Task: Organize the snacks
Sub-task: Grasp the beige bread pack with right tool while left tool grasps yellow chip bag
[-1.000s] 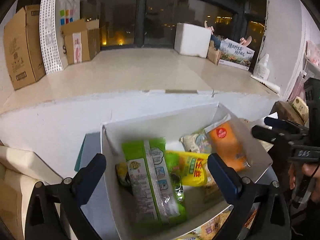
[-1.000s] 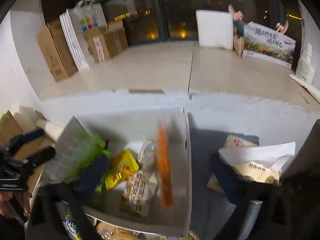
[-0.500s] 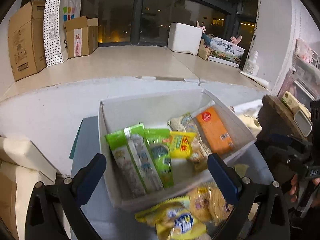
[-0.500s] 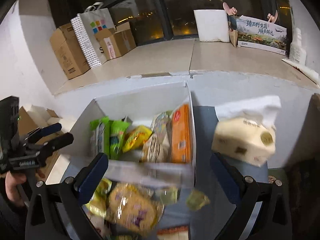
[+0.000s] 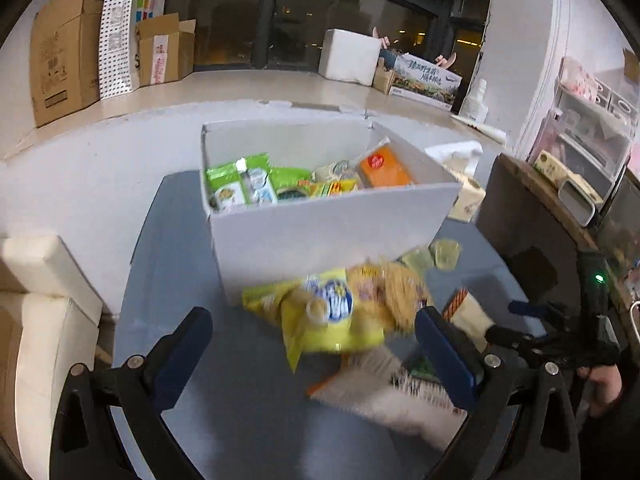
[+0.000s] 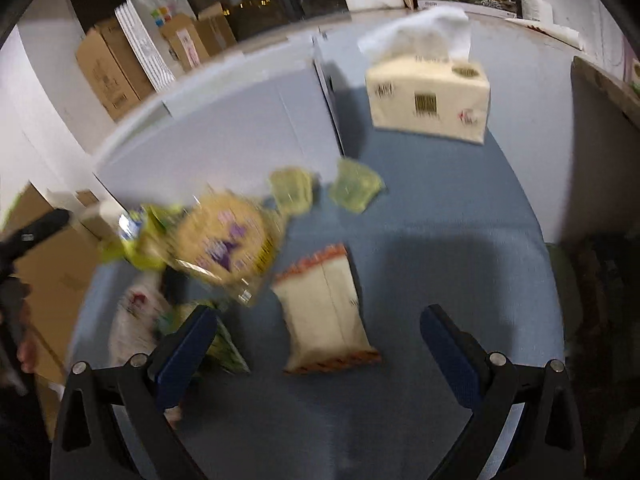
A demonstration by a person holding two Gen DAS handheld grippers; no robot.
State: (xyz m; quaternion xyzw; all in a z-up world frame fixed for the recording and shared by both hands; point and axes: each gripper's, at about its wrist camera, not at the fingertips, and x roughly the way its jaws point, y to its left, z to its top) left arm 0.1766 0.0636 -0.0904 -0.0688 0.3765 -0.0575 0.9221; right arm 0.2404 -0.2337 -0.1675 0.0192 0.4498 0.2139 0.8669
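Note:
A white box point(image 5: 332, 220) stands on the blue table and holds several snack packs: green ones point(image 5: 240, 184), a yellow one and an orange one point(image 5: 384, 170). Loose snacks lie on the table in front of the box: a yellow bag point(image 5: 332, 312), a round cracker pack point(image 6: 226, 240), two small pale-green packets point(image 6: 356, 186) and a beige pack with orange trim point(image 6: 326, 308). My left gripper point(image 5: 314, 356) hangs open above the yellow bag. Just as wide open, my right gripper point(image 6: 318, 354) hovers over the beige pack. Neither holds anything.
A tissue box point(image 6: 430, 94) sits on the table right of the white box. Cardboard boxes point(image 5: 64, 48) and a spotted paper bag line the ledge behind. A cream cushion point(image 5: 44, 304) is at the left, and a dark wooden board point(image 5: 532, 216) at the right.
Both grippers have drawn back from over the box toward the table's near side. The loose snacks in front of the box have come into view. Both stay open.

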